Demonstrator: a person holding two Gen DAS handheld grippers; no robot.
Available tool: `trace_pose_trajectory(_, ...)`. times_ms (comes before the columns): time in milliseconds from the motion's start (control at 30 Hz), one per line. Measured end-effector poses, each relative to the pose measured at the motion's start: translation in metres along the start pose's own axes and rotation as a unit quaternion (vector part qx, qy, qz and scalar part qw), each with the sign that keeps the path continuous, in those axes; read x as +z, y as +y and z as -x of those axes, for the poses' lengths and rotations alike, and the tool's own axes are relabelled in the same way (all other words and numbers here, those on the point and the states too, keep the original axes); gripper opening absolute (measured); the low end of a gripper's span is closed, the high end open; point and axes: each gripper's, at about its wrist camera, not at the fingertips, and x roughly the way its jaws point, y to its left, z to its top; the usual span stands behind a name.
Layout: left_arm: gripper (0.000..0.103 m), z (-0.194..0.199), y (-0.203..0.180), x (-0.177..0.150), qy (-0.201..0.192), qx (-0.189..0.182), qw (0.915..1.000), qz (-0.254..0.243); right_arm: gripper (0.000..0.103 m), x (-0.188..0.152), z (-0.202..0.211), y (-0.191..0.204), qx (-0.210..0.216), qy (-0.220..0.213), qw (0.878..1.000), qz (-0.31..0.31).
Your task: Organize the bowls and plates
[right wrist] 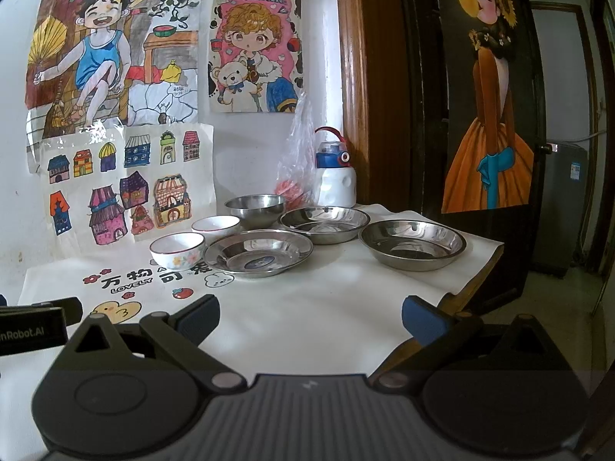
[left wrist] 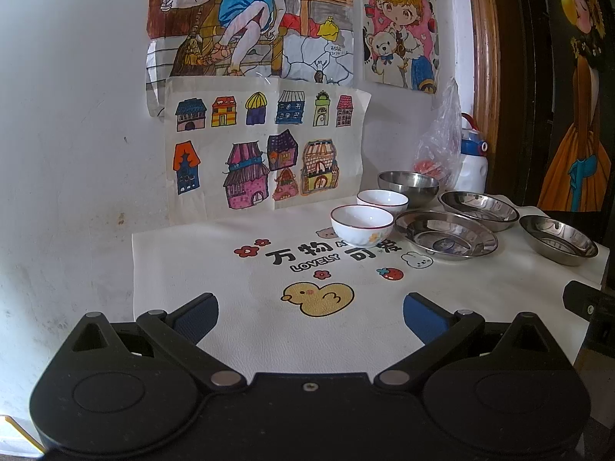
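Two white ceramic bowls, a near one [left wrist: 362, 223] [right wrist: 177, 250] and a far one [left wrist: 382, 199] [right wrist: 215, 226], stand on the white printed table mat [left wrist: 269, 330] [right wrist: 326, 307]. Behind them is a steel bowl [left wrist: 408, 184] [right wrist: 255, 207]. Three steel plates lie to the right: near-left [left wrist: 446, 233] [right wrist: 258, 252], back [left wrist: 478, 210] [right wrist: 324, 223], far right [left wrist: 558, 239] [right wrist: 412, 244]. My left gripper [left wrist: 309, 317] is open and empty above the mat's duck print. My right gripper [right wrist: 310, 319] is open and empty near the mat's front, short of the plates.
A white and blue water bottle [left wrist: 473, 161] [right wrist: 335, 171] and a clear plastic bag [left wrist: 442, 142] [right wrist: 298, 169] stand at the back by the wall. Drawings cover the wall. The table's right edge [right wrist: 480, 276] drops off beside a dark door.
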Motion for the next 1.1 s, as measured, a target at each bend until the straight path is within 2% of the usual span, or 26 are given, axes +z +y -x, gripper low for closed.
trace_pose_trajectory(1100, 0.102, -0.0002, 0.0006, -0.0005, 0.001, 0.000, 1.0000, 0.000, 0.103, -0.0020, -0.0022, 0.0036, 0.003, 0.007, 1.000, 0.002)
